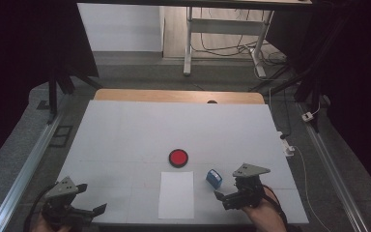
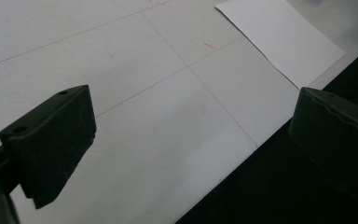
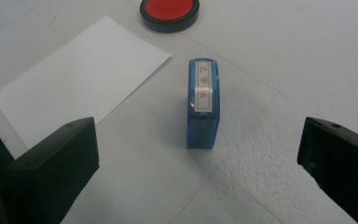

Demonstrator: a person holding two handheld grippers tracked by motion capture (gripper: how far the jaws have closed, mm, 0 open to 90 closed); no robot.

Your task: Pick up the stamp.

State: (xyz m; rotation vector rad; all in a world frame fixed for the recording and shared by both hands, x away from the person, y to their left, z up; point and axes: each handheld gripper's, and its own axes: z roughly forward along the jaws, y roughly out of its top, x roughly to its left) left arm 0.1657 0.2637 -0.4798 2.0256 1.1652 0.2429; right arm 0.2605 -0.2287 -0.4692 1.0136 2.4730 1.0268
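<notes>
A blue stamp [image 1: 214, 178] [image 3: 203, 103] with a red-lettered label stands on the white table, just right of a white sheet of paper [image 1: 176, 194] [image 3: 77, 79] [image 2: 279, 37]. Beyond them lies a round red ink pad [image 1: 178, 157] [image 3: 169, 12] in a black rim. My right gripper [image 1: 224, 199] [image 3: 196, 163] is open at the table's near right, its jaws wide apart on either side of the stamp and short of it. My left gripper [image 1: 91, 198] [image 2: 191, 140] is open at the near left corner, over the table's front edge, holding nothing.
The white table top [image 1: 174, 130] has a wooden strip along its far edge. Metal rails run along both sides. A desk frame with cables stands on the floor beyond.
</notes>
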